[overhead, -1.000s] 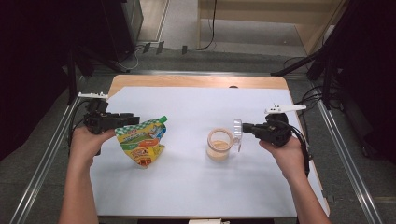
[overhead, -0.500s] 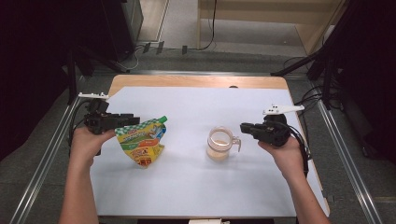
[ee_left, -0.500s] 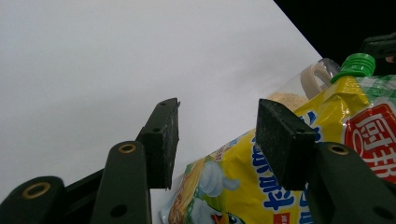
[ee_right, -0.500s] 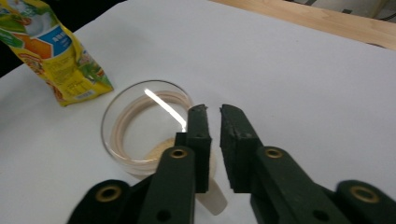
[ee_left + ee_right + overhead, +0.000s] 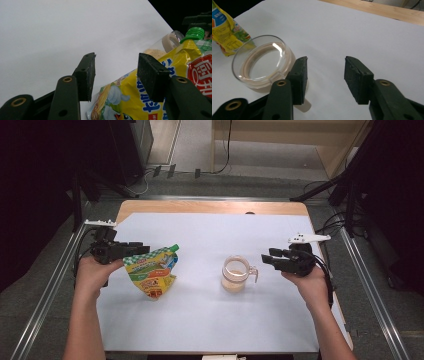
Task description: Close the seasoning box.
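A yellow snack pouch (image 5: 150,271) with a green cap (image 5: 174,247) lies flat on the white table sheet (image 5: 200,320). My left gripper (image 5: 136,249) is open at the pouch's upper left edge. In the left gripper view the pouch (image 5: 140,100) lies under and past the spread jaws of that gripper (image 5: 116,65). A clear glass mug (image 5: 236,272) with a beige layer at its bottom stands right of centre, its handle (image 5: 254,272) pointing right. My right gripper (image 5: 268,259) is open, a little right of the handle and apart from it. The mug (image 5: 262,62) sits left of this gripper's (image 5: 325,66) jaws.
The sheet covers a wooden table top whose far edge (image 5: 210,206) shows bare. Metal rails (image 5: 365,275) run along both sides of the table. Dark stands and cables occupy the floor beyond.
My right gripper has let go near the mug's handle and drawn back to the right. The left gripper and the pouch have stayed put.
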The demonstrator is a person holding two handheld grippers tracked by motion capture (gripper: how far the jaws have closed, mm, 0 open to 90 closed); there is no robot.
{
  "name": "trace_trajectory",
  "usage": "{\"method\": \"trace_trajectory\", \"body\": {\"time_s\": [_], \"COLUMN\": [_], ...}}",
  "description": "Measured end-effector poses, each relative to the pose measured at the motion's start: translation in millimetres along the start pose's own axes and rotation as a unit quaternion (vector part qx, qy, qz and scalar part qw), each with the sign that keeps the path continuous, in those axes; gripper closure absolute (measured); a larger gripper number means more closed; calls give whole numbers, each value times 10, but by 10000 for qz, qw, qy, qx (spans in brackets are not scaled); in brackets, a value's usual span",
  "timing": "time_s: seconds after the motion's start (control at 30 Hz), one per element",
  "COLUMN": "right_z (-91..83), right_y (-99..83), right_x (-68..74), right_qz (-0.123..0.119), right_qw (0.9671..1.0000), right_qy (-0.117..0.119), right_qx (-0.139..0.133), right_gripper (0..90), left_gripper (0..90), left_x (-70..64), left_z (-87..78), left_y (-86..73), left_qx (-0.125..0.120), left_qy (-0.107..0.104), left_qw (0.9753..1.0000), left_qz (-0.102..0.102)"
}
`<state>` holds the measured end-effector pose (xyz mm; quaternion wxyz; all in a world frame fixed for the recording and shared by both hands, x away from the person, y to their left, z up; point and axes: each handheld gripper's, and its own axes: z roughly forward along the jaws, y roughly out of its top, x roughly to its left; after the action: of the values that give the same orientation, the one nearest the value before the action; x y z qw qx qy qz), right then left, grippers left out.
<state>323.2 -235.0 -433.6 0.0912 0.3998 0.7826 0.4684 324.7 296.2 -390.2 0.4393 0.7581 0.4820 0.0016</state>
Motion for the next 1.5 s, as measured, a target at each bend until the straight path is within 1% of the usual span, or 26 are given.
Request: {"method": "trace_trajectory", "body": {"time_s": [0.07,0.13,0.17,0.2,0.23,0.3,0.33,0.4,0.43,0.5,0.57,0.63,0.7,0.87,1.0,1.07,1.17,1.2,1.3,1.4,1.43,1.5], "right_z": [3,1,3,15,26,34,38,48,55,59,59,57,55,62,80,88,97,100,108,121,126,134], "right_y": [-34,-70,-82,-93,-106,-136,-152,-182,-197,-228,-264,-292,-310,-351,-382,-394,-403,-404,-407,-411,-414,-417], "right_x": [-47,-90,-109,-117,-131,-165,-188,-228,-251,-294,-334,-376,-409,-469,-498,-504,-508,-507,-501,-499,-499,-496], "right_qz": [17,-61,-72,-63,-128,-156,-116,3,17,72,96,141,199,279,262,280,276,272,285,255,245,246], "right_qw": [10000,9998,9998,9994,9991,9992,9993,9993,9992,9989,9987,9988,9988,9983,9978,9977,9977,9977,9977,9977,9978,9977], "right_qy": [-14,-29,-69,-193,-263,-234,-190,-221,-233,-308,-383,-356,-393,-474,-601,-620,-626,-622,-619,-625,-621,-627], "right_qx": [-51,-175,-199,-265,-306,-282,-286,-300,-314,-332,-335,-299,-231,-195,-79,-29,-21,-22,2,22,27,47], "right_gripper": [496,456,429,378,357,355,349,321,305,301,284,265,264,264,265,264,264,264,264,264,264,264], "left_gripper": [492,491,490,489,488,486,483,480,479,476,472,472,469,469,472,478,490,494,499,486,477,468], "left_x": [2,8,12,17,24,32,34,36,40,53,70,83,96,126,153,170,192,199,214,224,225,224], "left_z": [1,3,3,3,5,10,12,20,24,33,41,48,53,71,91,104,136,145,173,199,208,226], "left_y": [-2,-6,-8,-12,-15,-21,-23,-27,-29,-35,-43,-53,-62,-80,-94,-103,-120,-125,-137,-156,-160,-165], "left_qx": [-3,-6,-4,-1,7,17,23,18,18,16,36,23,-2,7,-13,15,69,80,68,51,51,30], "left_qy": [4,11,16,12,9,8,11,9,7,11,4,15,28,86,130,159,219,234,316,358,397,545], "left_qw": [10000,10000,10000,10000,10000,10000,10000,10000,10000,10000,10000,9999,10000,9999,9999,9998,9996,9996,9993,9992,9991,9985], "left_qz": [-7,-20,-33,-46,-32,-39,-43,-42,-33,-42,-81,-96,-95,-112,-109,-109,-176,-169,-213,-161,-123,-68]}}
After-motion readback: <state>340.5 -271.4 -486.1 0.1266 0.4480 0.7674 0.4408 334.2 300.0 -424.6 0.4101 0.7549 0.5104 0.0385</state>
